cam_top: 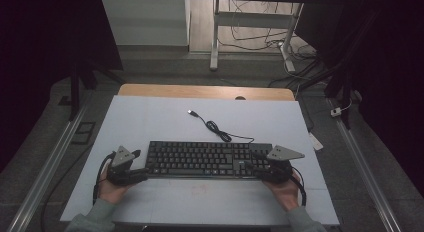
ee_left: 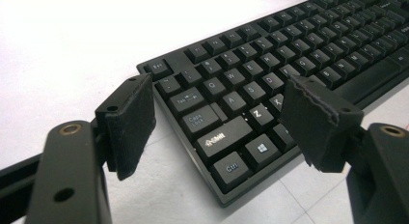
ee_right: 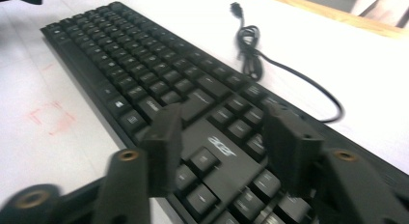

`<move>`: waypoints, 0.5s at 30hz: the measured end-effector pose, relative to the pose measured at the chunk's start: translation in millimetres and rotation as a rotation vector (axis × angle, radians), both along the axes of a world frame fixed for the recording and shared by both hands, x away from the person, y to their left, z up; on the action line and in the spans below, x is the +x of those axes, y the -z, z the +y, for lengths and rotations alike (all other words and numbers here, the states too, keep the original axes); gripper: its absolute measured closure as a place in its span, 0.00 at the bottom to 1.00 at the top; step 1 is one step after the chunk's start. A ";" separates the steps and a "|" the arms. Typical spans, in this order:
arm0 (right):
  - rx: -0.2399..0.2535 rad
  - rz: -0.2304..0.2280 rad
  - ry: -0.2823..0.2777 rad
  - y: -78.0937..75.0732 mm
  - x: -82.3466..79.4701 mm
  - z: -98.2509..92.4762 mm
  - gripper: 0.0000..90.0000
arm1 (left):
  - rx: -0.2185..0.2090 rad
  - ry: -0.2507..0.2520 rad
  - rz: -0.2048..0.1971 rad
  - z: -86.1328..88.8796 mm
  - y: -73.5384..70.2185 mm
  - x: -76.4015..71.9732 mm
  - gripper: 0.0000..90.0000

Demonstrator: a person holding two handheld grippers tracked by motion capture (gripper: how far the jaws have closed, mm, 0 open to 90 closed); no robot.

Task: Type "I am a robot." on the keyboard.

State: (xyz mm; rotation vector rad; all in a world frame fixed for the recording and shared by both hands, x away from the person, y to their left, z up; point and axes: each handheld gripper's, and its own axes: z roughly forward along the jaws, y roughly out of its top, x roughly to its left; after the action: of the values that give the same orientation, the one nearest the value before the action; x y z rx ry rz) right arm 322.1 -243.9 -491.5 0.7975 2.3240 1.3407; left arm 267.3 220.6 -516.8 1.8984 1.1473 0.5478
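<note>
Keyboard [cam_top: 202, 159] lies flat on white table [cam_top: 150, 117], near front edge, USB cable [cam_top: 217, 128] coiled just behind. Left gripper [ee_left: 219, 113] at Ctrl/Shift corner, jaws apart, pads clear of keys. Right gripper [ee_right: 222, 147] over arrow-key end, jaws partly apart, nothing clamped. Step, as judged: grasp both ends. Advice: seat pads on frame edges, not keycaps; match both sides; lift level. Count: one keyboard, one cable, two grippers.

We see a black keyboard [cam_top: 200, 159] with white legends on a pale grey-white mat [cam_top: 150, 122]; its black cable [cam_top: 220, 131] curls just behind it; faint red marks [ee_right: 50, 118] sit before it.
</note>
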 end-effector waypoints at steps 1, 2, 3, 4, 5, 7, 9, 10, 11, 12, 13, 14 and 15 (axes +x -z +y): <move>-0.003 0.006 -0.008 0.0 0.0 3.6 0.64 | 0.000 0.000 0.000 0.0 0.0 0.0 0.31; -0.011 0.014 -0.016 -0.3 -0.4 7.2 0.69 | -0.006 -0.003 -0.002 0.4 -0.5 0.0 0.31; -0.010 0.017 -0.025 -0.4 -0.7 11.0 0.73 | -0.008 -0.006 -0.002 1.6 -1.0 -0.3 0.31; -0.012 0.020 -0.032 -0.7 -0.9 14.8 0.77 | -0.008 -0.006 -0.002 1.6 -1.0 -0.3 0.31; -0.016 0.021 -0.041 -0.9 -0.8 18.8 0.81 | -0.011 -0.009 -0.001 2.6 -0.9 -0.6 0.31; -0.029 0.022 -0.062 -0.9 0.6 27.5 0.89 | -0.009 -0.010 0.001 3.2 -0.5 -0.1 0.31; -0.039 0.022 -0.085 -0.6 3.1 36.7 0.96 | -0.009 -0.013 0.004 3.5 0.0 0.4 0.32; -0.040 0.024 -0.098 -0.4 4.7 41.4 0.98 | -0.008 -0.014 0.006 3.4 0.2 0.6 0.32; -0.037 0.022 -0.100 0.1 6.2 46.5 0.99 | -0.006 -0.017 0.008 3.1 0.4 0.8 0.33; -0.033 0.027 -0.108 0.5 8.3 51.5 0.99 | -0.006 -0.017 0.008 3.1 0.4 0.8 0.33; -0.033 0.027 -0.108 0.5 8.3 51.5 0.99 | -0.003 -0.020 0.010 2.7 0.7 0.9 0.33; -0.035 0.031 -0.114 0.8 10.2 56.3 0.99 | 0.001 -0.020 0.011 2.4 0.9 0.9 0.33; -0.040 0.031 -0.128 1.8 13.4 65.8 0.99 | 0.003 -0.019 0.012 2.1 1.1 0.9 0.34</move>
State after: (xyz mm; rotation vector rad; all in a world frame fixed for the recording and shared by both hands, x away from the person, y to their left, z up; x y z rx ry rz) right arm 335.5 -178.1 -493.3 0.6726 2.4547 1.3373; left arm 268.2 222.6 -517.9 1.8972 1.1741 0.5494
